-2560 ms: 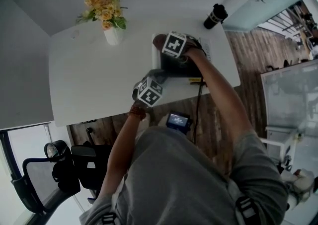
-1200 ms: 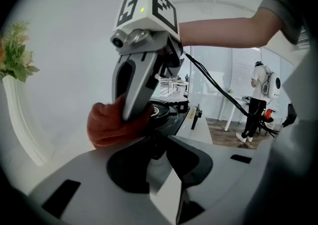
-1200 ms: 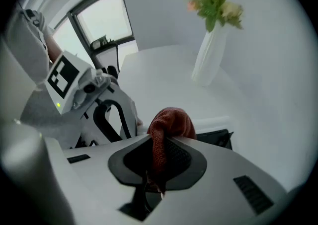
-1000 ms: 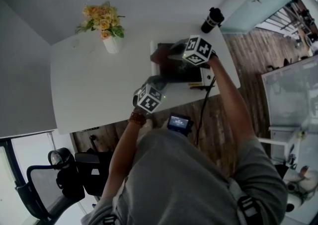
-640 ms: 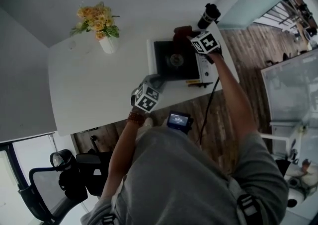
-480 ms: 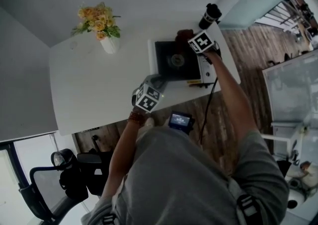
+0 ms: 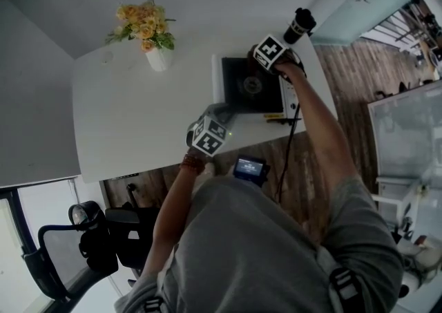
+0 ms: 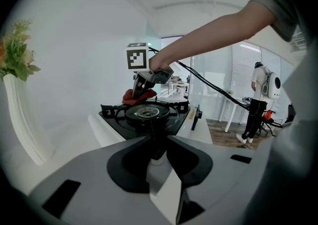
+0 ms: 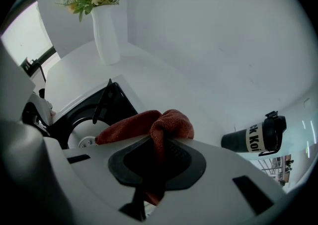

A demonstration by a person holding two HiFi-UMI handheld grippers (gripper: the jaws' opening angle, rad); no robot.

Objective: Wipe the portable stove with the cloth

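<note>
The portable stove (image 7: 252, 87) is black-topped with a white body and sits near the table's right end. My left gripper (image 7: 219, 112) is shut on the stove's near left corner; in the left gripper view the white corner (image 8: 160, 167) is wedged between the pads. My right gripper (image 7: 261, 58) points steeply down at the stove's far right corner. It is shut on a bunched red cloth (image 9: 154, 122) that rests on the stove's far edge (image 9: 107, 107). The left gripper view shows the cloth (image 8: 136, 96) behind the burner (image 8: 147, 112).
A white vase of yellow flowers (image 7: 157, 56) stands left of the stove. A black tumbler (image 7: 299, 25) stands just beyond the right gripper, close to the cloth (image 9: 256, 137). A cable (image 7: 289, 132) hangs off the table's front edge. An office chair (image 7: 90, 242) stands below left.
The right gripper has carried the cloth from the stove's left side across its top to the far right corner and tipped further down. The left gripper has stayed on the stove's corner.
</note>
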